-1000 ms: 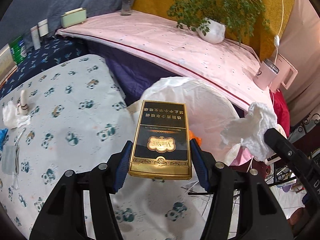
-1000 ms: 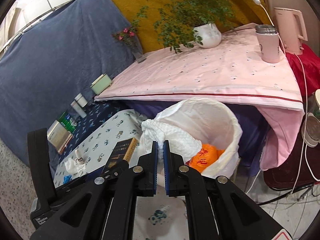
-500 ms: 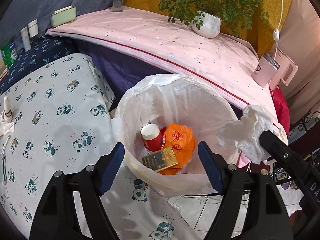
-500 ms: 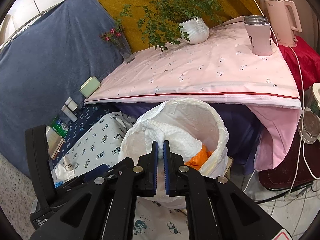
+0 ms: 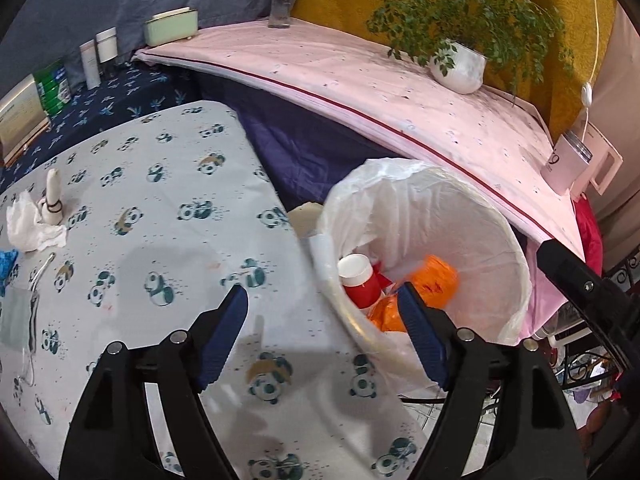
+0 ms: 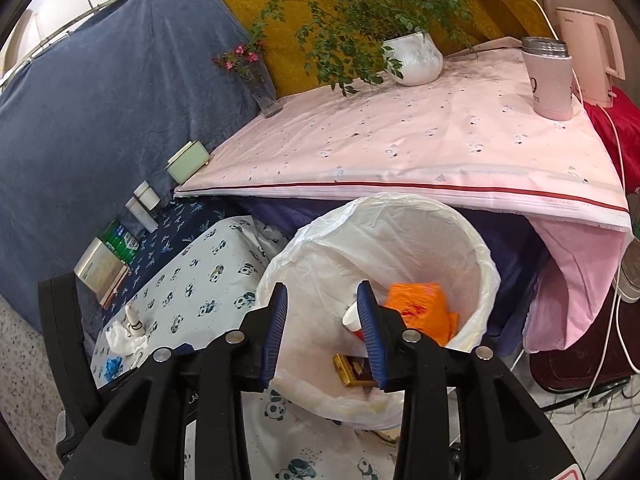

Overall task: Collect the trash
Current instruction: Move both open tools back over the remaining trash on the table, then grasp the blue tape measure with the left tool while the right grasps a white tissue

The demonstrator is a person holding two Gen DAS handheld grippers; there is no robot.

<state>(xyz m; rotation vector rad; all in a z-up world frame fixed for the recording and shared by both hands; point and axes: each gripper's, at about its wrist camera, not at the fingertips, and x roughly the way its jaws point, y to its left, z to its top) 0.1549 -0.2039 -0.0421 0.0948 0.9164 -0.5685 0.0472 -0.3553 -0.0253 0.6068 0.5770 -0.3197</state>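
The white-lined bin [image 6: 486, 268] holds an orange bag [image 6: 420, 304], a red bottle with a white cap [image 6: 352, 320] and a gold and black box [image 6: 352, 368]. My right gripper [image 6: 322, 292] hovers over the bin's near rim; its jaws are opening and nothing is between them. My left gripper [image 5: 322, 300] stands open and empty above the panda cloth [image 5: 168, 240], just left of the bin [image 5: 516, 248]. On that cloth lie a crumpled tissue [image 5: 28, 224], a small white bottle [image 5: 52, 200], a face mask [image 5: 16, 320] and a blue scrap [image 5: 6, 260].
Behind the bin is a pink-covered table [image 6: 400, 140] with a potted plant [image 6: 412, 56], a pink tumbler [image 6: 550, 80], a kettle [image 6: 592, 60] and a vase [image 6: 266, 96]. Boxes and bottles [image 5: 96, 56] stand on dark blue cloth at the far left. Cables run across the floor at right.
My left gripper let go of the gold box, which fell into the bin, then swung left over the panda cloth. My right gripper opened; the white tissue it held is gone from view.
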